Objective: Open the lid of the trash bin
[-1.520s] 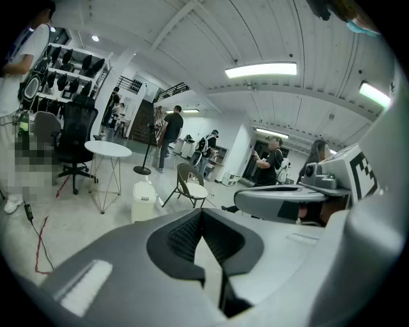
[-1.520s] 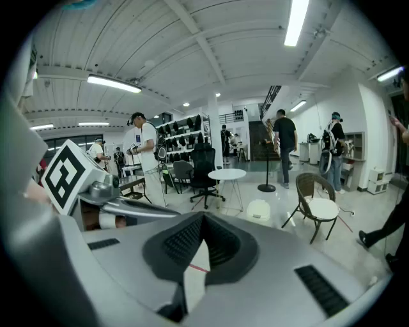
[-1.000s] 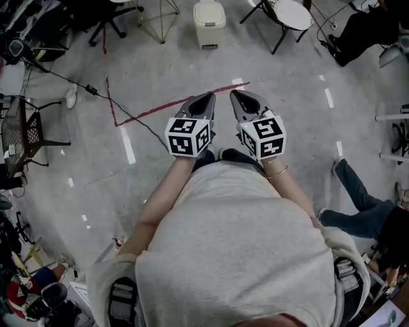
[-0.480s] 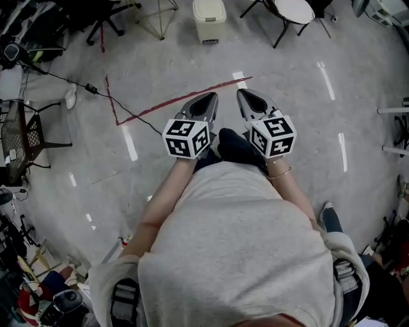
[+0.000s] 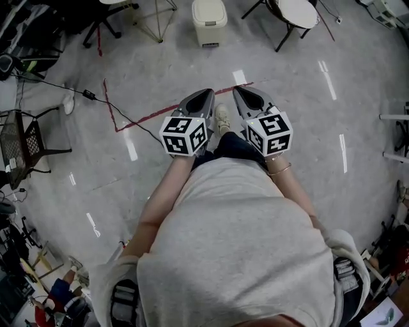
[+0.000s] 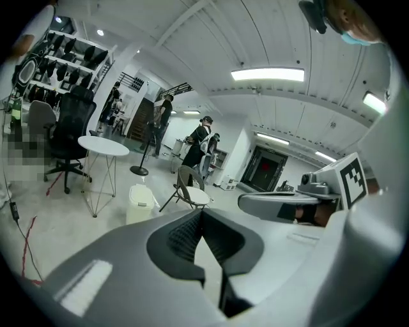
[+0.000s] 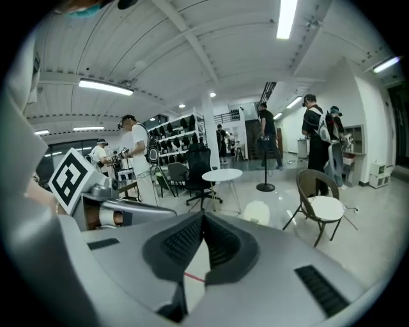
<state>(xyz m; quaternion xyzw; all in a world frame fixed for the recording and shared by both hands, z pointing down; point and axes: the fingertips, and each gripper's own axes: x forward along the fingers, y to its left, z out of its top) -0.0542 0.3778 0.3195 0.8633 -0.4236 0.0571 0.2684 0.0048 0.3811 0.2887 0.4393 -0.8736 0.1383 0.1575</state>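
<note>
The cream trash bin [image 5: 209, 21] stands on the floor far ahead with its lid down. It also shows small in the left gripper view as the bin [image 6: 140, 203] and, partly hidden behind the jaws, in the right gripper view as the bin [image 7: 258, 212]. My left gripper [image 5: 206, 96] and right gripper [image 5: 239, 91] are held side by side at waist height, well short of the bin. Both are shut with nothing between the jaws, as seen at the left gripper [image 6: 201, 212] and the right gripper [image 7: 204, 216].
A round white table [image 5: 292, 13] and a folding chair [image 7: 323, 205] stand to the right of the bin. Red tape [image 5: 160, 112] and a black cable [image 5: 137, 121] cross the floor. A black wire chair [image 5: 19, 137] is at the left. Several people [image 6: 198, 144] stand far back.
The person has stepped forward; a shoe now shows between the grippers. The seated person's legs at the right have left the view. Both grippers stay shut.
</note>
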